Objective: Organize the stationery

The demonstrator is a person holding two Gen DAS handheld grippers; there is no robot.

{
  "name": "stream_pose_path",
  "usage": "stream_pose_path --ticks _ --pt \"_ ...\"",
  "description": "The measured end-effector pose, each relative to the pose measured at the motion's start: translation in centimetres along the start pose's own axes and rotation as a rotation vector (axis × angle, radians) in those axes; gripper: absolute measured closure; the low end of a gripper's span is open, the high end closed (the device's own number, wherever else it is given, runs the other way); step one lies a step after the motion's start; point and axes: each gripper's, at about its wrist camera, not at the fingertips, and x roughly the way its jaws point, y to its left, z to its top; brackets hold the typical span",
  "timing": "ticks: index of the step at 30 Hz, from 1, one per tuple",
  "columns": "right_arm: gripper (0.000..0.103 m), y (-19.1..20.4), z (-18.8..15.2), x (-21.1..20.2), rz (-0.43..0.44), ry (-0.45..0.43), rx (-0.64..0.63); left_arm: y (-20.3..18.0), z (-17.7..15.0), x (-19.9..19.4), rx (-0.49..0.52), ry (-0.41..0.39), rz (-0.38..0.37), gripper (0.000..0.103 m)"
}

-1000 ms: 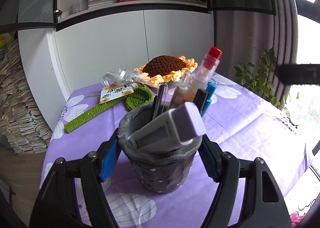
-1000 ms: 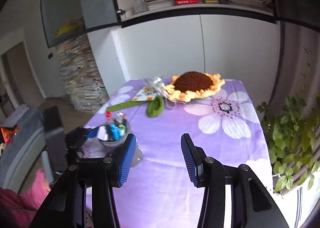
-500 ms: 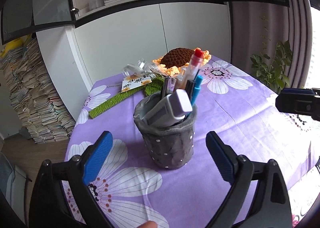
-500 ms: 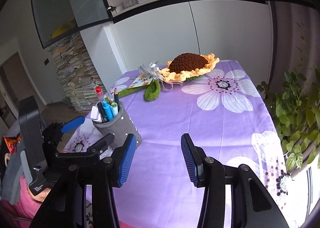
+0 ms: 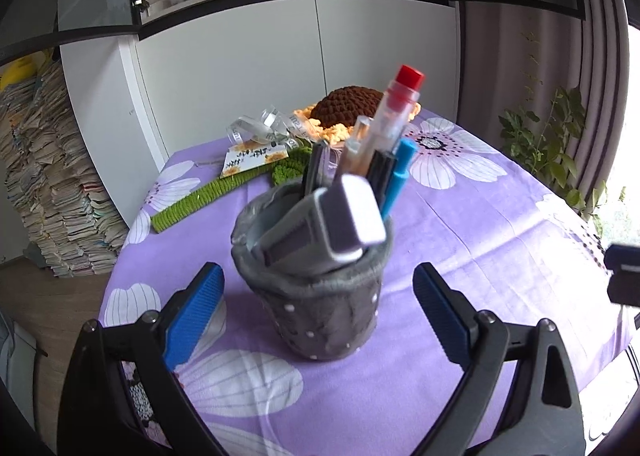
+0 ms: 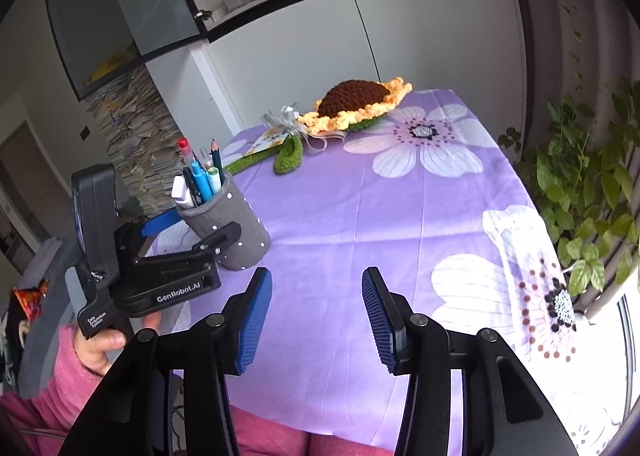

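Observation:
A grey felt pen holder (image 5: pixel 320 296) stands upright on the purple flowered tablecloth (image 5: pixel 480 224), holding several pens, a red-capped marker (image 5: pixel 396 108) and a grey-white block (image 5: pixel 344 224). My left gripper (image 5: pixel 316 312) is open, its blue pads either side of the holder and not touching it. In the right wrist view the holder (image 6: pixel 228 224) stands at the left with the left gripper (image 6: pixel 188 228) around it. My right gripper (image 6: pixel 316 316) is open and empty over the cloth near the table's front edge.
A crocheted sunflower (image 6: pixel 356 104) with a green stem (image 5: pixel 208 196), ribbon and a card (image 5: pixel 252 160) lies at the far end. A potted plant (image 6: pixel 580 176) stands right of the table. White cabinets and paper stacks (image 5: pixel 48 184) are behind and left.
My left gripper let go of the pen holder, opened wide and drew back a little. The holder stays standing on the cloth. My right gripper stayed open and shifted its view slightly.

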Motion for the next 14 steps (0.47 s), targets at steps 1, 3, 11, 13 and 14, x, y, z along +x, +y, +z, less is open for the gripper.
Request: stream_pose_path --ticks 1,3,11,13,14 --pt "0.056 -0.2 -0.1 0.2 0.002 0.009 0.012 0.0 0.2 0.1 -0.006 -0.01 0.002 0.019" --pt "0.056 -0.6 -0.2 0.4 0.007 0.015 0.025 0.1 0.6 0.4 -0.021 -0.016 -0.007 0.033" --pt "0.056 -1.9 -0.2 0.3 -0.007 0.003 0.046 -1.3 2.1 1.8 -0.05 -0.014 -0.024 0.033" --pt "0.056 -2.1 -0.1 0.4 -0.013 0.002 0.048 -2.0 2.6 2.2 -0.05 -0.018 -0.028 0.033" --pt "0.056 -2.2 -0.1 0.5 -0.013 0.002 0.05 -2.3 2.8 2.4 -0.05 -0.02 -0.03 0.033"
